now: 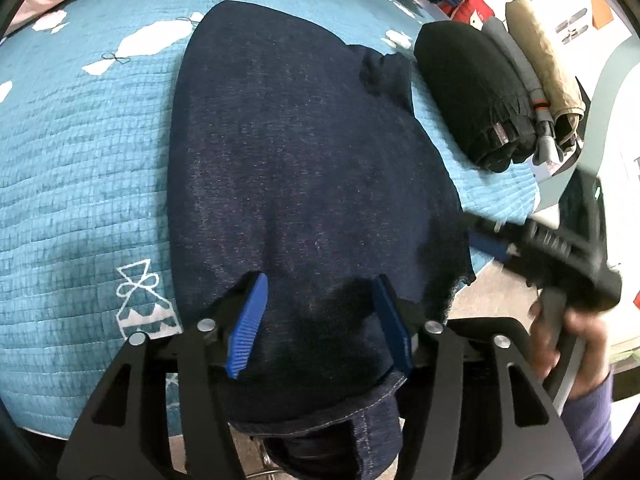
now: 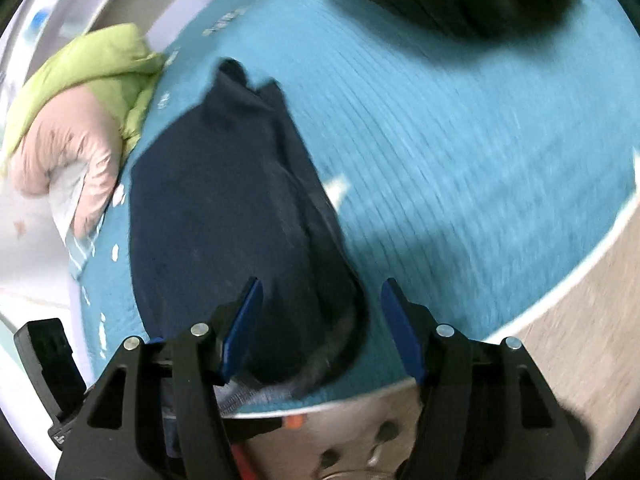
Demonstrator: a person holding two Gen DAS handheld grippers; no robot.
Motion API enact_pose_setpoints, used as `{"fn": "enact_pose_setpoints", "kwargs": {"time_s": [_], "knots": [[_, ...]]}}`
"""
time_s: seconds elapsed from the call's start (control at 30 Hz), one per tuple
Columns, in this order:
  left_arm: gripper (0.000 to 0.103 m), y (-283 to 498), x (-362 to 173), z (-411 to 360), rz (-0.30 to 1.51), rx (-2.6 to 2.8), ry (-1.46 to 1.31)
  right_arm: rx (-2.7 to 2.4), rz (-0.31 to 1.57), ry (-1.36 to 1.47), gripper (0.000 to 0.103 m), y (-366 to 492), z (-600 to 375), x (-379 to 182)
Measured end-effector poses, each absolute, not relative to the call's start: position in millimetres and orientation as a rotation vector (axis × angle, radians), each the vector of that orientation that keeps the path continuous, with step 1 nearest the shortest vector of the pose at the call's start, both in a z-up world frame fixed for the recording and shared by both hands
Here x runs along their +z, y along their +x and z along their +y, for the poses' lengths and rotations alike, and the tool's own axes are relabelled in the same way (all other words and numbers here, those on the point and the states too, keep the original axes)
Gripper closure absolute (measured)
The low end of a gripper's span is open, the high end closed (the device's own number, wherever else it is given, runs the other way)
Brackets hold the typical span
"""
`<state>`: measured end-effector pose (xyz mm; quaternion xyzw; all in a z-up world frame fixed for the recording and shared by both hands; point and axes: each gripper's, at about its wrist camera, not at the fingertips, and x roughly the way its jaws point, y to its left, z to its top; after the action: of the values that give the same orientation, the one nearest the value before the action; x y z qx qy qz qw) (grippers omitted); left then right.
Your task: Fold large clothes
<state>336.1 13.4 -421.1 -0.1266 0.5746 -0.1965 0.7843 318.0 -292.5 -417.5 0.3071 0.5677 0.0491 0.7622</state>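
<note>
Blue-padded fingers (image 1: pixel 250 320) of the left gripper (image 1: pixel 318 320) stand parted over the near hem of a dark navy garment (image 1: pixel 288 168), the cloth bulging up between them with no clear pinch on it. Off to the right, the right gripper (image 2: pixel 322 328), blurred in a person's hand (image 1: pixel 560 336), also has its jaws spread, released, with the garment's near edge lying between them, unclamped. Folded lengthwise, the garment lies flat on a teal quilted bedspread (image 1: pixel 80 160). Beyond it rest a black folded garment (image 1: pixel 472 92) and a stack of grey and tan clothes (image 1: pixel 536 68); pink and green bedding (image 2: pixel 84 120) is bunched at the far side.
</note>
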Motion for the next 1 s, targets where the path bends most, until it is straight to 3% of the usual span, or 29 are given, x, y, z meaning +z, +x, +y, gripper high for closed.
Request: {"fn": "enact_pose_setpoints", "kwargs": {"time_s": [0.2, 0.33, 0.4, 0.77, 0.87, 0.93, 1.0], "knots": [[0.043, 339, -410, 14, 1.239, -0.394, -0.304, 0.098, 1.239, 0.719, 0.04, 317, -293, -434], [0.036, 342, -401, 35, 1.21, -0.34, -0.362, 0.137, 1.232, 0.794, 0.03, 320, -297, -438], [0.03, 347, -404, 48, 1.217, -0.294, -0.385, 0.189, 1.233, 0.833, 0.03, 320, -298, -440], [0.024, 363, -455, 67, 1.352, -0.26, -0.524, 0.248, 1.221, 0.965, 0.033, 326, -288, -449], [0.023, 363, -456, 68, 1.349, -0.277, -0.512, 0.302, 1.202, 0.995, 0.043, 325, -288, -440], [0.02, 365, -457, 67, 1.346, -0.288, -0.51, 0.244, 1.233, 0.952, 0.055, 326, -289, -439], [0.016, 368, -462, 73, 1.358, -0.299, -0.562, 0.197, 1.238, 0.971, 0.057, 321, -293, -446]]}}
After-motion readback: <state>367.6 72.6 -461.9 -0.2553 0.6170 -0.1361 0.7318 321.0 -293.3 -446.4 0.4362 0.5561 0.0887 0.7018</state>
